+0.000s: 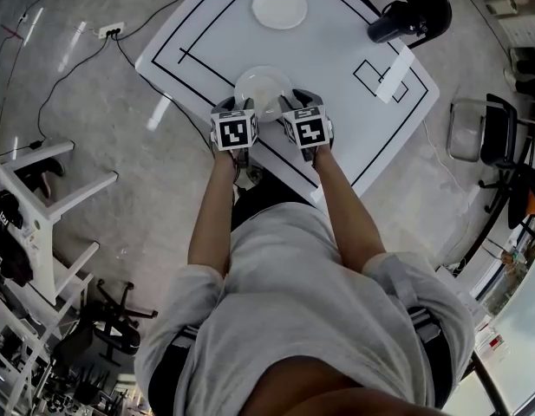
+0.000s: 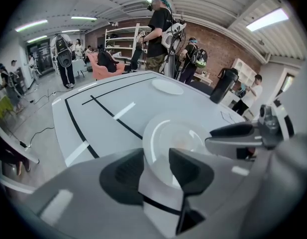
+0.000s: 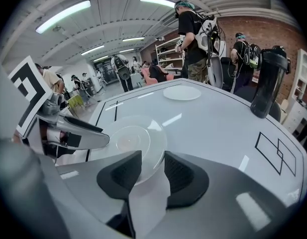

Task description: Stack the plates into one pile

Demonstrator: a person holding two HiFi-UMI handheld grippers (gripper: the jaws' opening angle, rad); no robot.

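A clear glass plate (image 1: 264,89) lies on the white table (image 1: 336,102) near its front edge. My left gripper (image 1: 242,108) stands at the plate's left rim and my right gripper (image 1: 292,106) at its right rim. In the left gripper view the plate (image 2: 175,138) has its rim between the open jaws of that gripper (image 2: 155,171), with a gap showing at the pads. The right gripper (image 3: 153,171) likewise straddles the plate (image 3: 128,138) rim, with its jaws apart. A second, white plate (image 1: 279,7) sits at the table's far end, also seen as a far plate (image 2: 167,86) (image 3: 182,92).
A black flask (image 1: 390,22) stands at the table's far right, by a taped rectangle outline (image 1: 380,78). Black tape lines cross the tabletop. Several people stand beyond the far edge (image 3: 195,39). White shelving (image 1: 42,189) stands on the floor at left, a chair (image 1: 501,133) at right.
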